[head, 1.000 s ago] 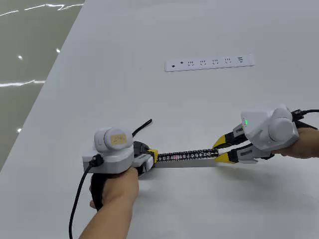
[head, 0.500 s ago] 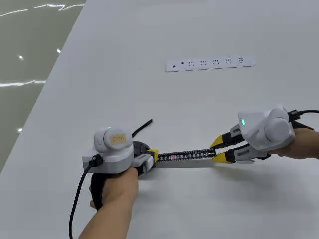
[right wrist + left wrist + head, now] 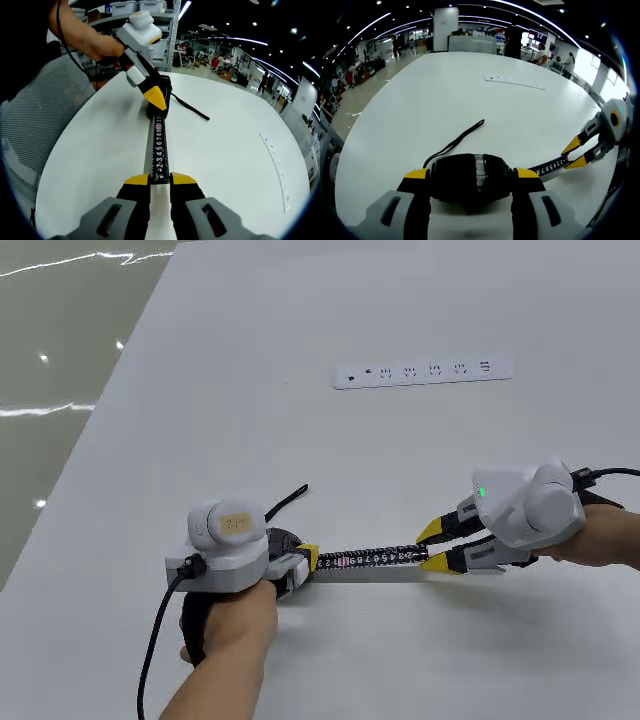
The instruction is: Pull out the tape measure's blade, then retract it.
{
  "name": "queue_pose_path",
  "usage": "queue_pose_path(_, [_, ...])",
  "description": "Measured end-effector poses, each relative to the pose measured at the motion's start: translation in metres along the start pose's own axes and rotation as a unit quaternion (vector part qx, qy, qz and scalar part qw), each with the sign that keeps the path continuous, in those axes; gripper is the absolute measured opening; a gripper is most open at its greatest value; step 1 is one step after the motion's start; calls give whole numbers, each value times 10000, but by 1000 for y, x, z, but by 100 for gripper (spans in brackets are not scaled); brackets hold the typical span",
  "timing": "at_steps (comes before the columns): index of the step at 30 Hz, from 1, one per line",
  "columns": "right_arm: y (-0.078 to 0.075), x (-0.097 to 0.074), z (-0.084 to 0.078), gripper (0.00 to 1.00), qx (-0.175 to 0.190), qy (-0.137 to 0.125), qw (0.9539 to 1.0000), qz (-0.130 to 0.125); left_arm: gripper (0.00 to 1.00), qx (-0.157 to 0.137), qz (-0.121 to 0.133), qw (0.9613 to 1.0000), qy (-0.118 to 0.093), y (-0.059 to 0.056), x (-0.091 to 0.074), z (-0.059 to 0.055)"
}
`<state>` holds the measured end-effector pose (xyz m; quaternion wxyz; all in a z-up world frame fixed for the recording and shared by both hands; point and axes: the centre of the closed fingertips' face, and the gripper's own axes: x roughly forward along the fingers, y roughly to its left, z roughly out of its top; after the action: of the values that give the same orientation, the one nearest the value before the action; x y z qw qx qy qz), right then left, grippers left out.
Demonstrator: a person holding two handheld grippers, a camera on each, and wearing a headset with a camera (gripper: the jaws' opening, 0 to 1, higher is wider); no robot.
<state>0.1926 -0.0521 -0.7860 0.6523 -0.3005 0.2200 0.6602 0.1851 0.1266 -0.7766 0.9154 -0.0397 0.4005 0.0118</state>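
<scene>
My left claw is clamped on the tape measure's case, low at the near side of the bench; my right claw pinches the tip of the blade, which spans the 2 claws. I'd keep the right claw level and on the blade's own line, moving slowly so nothing kinks or snaps. The power strip lies well apart; the bench's edge is far to my left; there is open room all round.
</scene>
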Motion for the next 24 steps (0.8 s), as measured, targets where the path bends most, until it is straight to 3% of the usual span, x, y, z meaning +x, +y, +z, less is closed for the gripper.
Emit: queue_pose_path(24, [1, 6, 7, 14, -27, -15, 10000, -6, 62, 3, -21, 10000, -17, 0, 1, 0])
